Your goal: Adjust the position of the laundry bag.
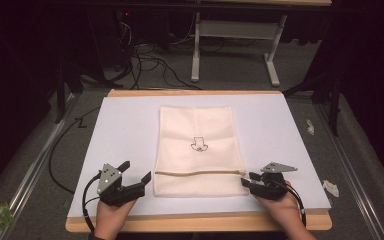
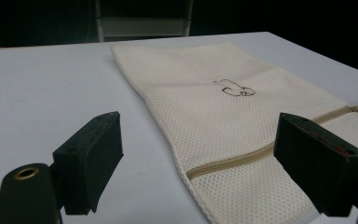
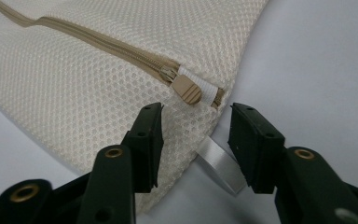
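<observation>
While my left fingers wait apart, my right fingers, half-apart, straddle the mesh bag's corner, zipper pull at twelve o'clock.

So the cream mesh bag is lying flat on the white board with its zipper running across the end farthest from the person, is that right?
Not quite. The mesh bag does lie flat on the white board, but its zipper runs across the end nearest the person, between the two grippers. The high view shows this; the right gripper view shows the zipper pull just ahead of that gripper's fingers.
</observation>
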Demonstrator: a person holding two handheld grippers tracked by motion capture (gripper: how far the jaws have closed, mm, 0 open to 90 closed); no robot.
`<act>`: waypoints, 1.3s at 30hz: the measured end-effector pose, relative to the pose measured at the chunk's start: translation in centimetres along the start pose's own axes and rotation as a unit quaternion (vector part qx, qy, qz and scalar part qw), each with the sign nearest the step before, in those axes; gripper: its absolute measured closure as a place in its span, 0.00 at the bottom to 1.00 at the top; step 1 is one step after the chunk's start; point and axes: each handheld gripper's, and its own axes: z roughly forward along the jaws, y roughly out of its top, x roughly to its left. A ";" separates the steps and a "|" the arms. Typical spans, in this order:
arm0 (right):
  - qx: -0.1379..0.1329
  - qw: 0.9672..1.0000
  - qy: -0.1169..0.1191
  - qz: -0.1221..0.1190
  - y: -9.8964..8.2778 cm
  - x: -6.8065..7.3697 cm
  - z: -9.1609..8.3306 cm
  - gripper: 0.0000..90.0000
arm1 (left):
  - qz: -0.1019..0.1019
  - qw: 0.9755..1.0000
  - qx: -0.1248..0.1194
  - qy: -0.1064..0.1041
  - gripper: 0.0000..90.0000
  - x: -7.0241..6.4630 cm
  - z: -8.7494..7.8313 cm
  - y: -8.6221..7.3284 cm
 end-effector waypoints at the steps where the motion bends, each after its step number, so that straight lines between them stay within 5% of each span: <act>1: 0.000 1.000 -0.004 -0.005 0.0 0.0 0.0 0.66 | 0.001 1.000 0.000 0.000 0.18 0.0 0.0 0.0; 8: 0.004 1.000 -0.022 -0.022 -0.1 0.6 0.1 0.79 | 0.001 1.000 0.000 0.000 0.18 0.0 0.0 0.0; 17: 0.005 1.000 -0.005 -0.016 0.0 0.7 0.1 0.96 | 0.002 1.000 0.003 -0.001 0.18 -0.1 0.2 -0.1; 24: 0.004 1.000 0.002 -0.010 0.1 0.6 0.0 0.98 | 0.001 1.000 0.005 -0.002 0.18 -0.2 0.2 -0.1; 39: -0.046 0.999 0.006 -0.004 0.6 0.6 -1.5 0.99 | -0.003 1.000 0.014 -0.008 0.19 -0.3 0.5 -0.2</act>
